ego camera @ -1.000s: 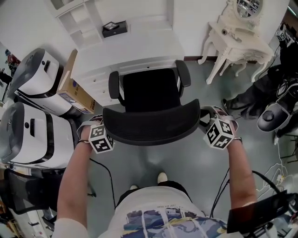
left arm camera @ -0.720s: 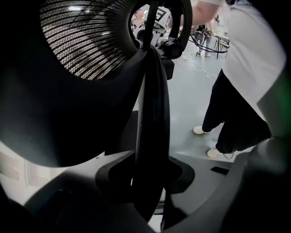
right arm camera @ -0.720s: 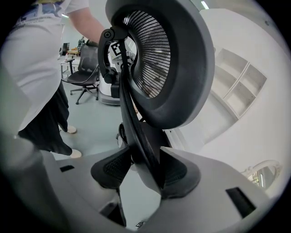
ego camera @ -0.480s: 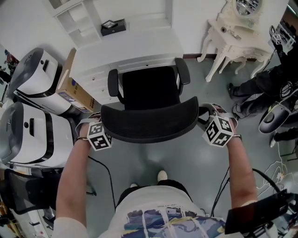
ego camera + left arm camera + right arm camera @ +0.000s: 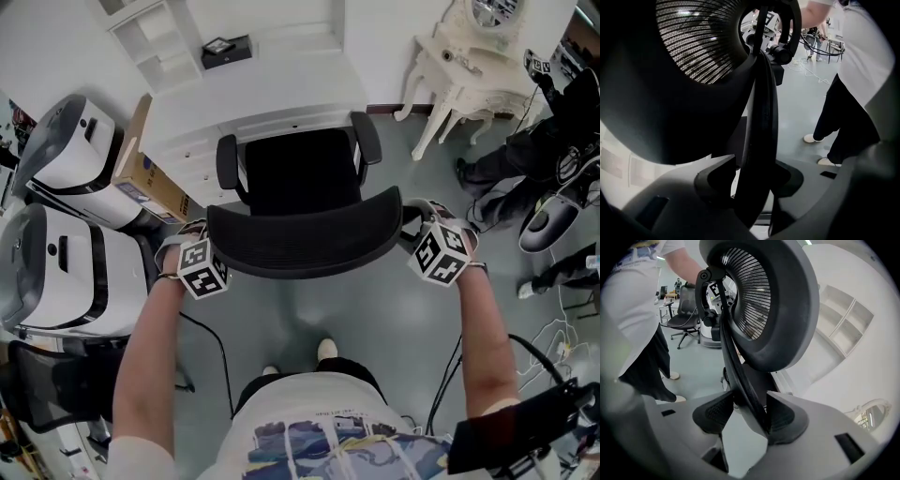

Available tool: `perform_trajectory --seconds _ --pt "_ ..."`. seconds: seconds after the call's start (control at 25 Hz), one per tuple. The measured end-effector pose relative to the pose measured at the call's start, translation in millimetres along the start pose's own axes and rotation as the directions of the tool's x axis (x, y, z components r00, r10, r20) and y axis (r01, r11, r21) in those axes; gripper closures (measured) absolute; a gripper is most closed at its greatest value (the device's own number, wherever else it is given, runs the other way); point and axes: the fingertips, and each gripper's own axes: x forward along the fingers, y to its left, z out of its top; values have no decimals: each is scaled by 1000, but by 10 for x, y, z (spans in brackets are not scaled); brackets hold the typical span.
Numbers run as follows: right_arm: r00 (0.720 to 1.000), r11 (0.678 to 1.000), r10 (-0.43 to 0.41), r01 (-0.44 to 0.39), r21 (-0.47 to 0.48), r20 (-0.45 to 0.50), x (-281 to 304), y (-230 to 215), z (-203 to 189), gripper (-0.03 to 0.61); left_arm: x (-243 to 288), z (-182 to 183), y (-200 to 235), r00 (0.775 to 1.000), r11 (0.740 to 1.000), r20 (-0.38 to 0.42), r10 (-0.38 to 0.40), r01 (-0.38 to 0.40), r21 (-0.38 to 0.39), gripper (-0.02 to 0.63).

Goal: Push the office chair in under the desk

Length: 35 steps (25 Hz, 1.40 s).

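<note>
A black mesh office chair stands with its seat (image 5: 302, 173) partly under the white desk (image 5: 272, 89). Its curved backrest (image 5: 300, 246) faces me. My left gripper (image 5: 192, 232) is at the backrest's left end and my right gripper (image 5: 410, 222) at its right end. In the left gripper view the backrest's black frame edge (image 5: 761, 117) runs between the jaws of the left gripper (image 5: 757, 180). In the right gripper view the frame edge (image 5: 736, 366) lies against one pad of the right gripper (image 5: 745, 416), with a gap to the other. Both sets of jaws have just been opening and no longer clamp the frame.
Two white machines (image 5: 56, 159) (image 5: 56, 272) and a cardboard box (image 5: 150, 183) stand left of the desk. An ornate white table (image 5: 478, 84) and a seated person in dark clothes (image 5: 544, 150) are at the right. Cables (image 5: 553, 347) lie on the floor. A black item (image 5: 228, 52) rests on the desk.
Both grippers stay at the ends of the backrest and the chair stands about where it was. The person at the right has shifted.
</note>
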Motion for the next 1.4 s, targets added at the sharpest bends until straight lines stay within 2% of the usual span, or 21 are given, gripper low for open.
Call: perform_trajectory --seconds 0.24,0.48,0.72,0.96,1.0,1.24,1.4 --pt "999 999 -36 36 30 -14 -45 5 13 333 -36 -14 7 999 999 18 40 -40 -34 409" --pt "996 994 -83 81 77 18 -194 -9 119 337 -231 -5 30 995 996 62 73 -70 -51 397" --pt "991 984 -134 131 117 19 -334 101 192 359 -498 -3 28 982 989 148 118 -103 -105 396" --pt "975 957 -224 221 189 -4 -545 297 254 441 -804 -42 -52 955 979 252 154 -113 -172 397" --pt "973 952 -232 228 206 -8 -575 355 261 470 -854 -42 -75 949 976 270 161 -113 -186 400" --pt "970 914 -243 235 330 -17 -717 831 346 526 -1214 -55 -293 905 952 375 202 -91 -294 487" --pt "968 884 -250 222 412 15 -787 1180 614 541 -1460 -77 -523 863 930 463 200 -19 -368 558"
